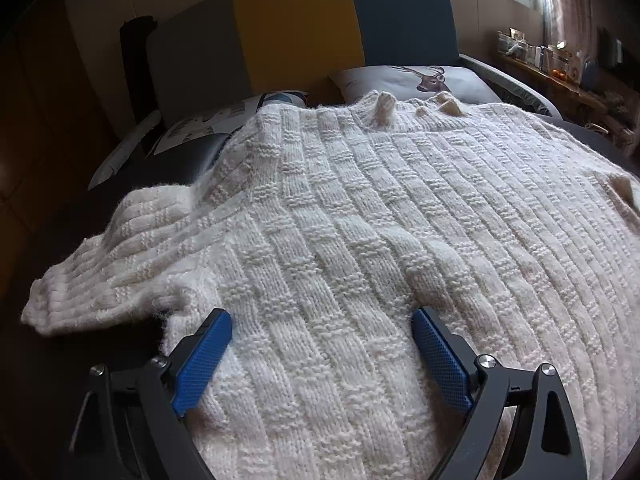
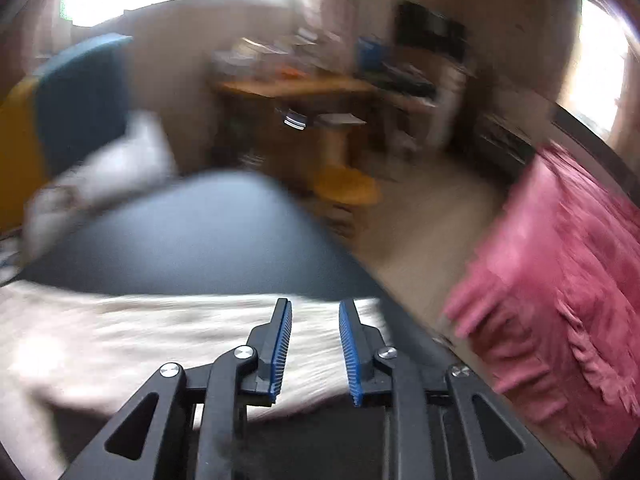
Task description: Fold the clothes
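The left gripper (image 1: 322,322) stands with its jaws spread wide; its blue pads (image 1: 202,364) rest on the knit to either side of a broad strip of fabric and do not clamp it. The right gripper (image 2: 315,314) has its jaws parted by a narrow gap, with nothing between the pads; the fabric seen through the gap lies below and beyond the fingers. The cream knitted sweater (image 1: 360,240) lies spread flat on the dark bed surface (image 2: 200,240), its collar toward the headboard (image 1: 296,28), which has grey, yellow and teal panels. One sleeve (image 1: 104,276) extends to the left of the left gripper, its cuff at the edge of the bed. A pillow printed with a deer (image 1: 424,80) sits just behind the collar, against the headboard. The right wrist view is blurred; it shows the sweater edge beneath the fingers, a pink fringed cloth (image 2: 560,300) at the right, and a wooden desk (image 2: 312,88) across the floor.
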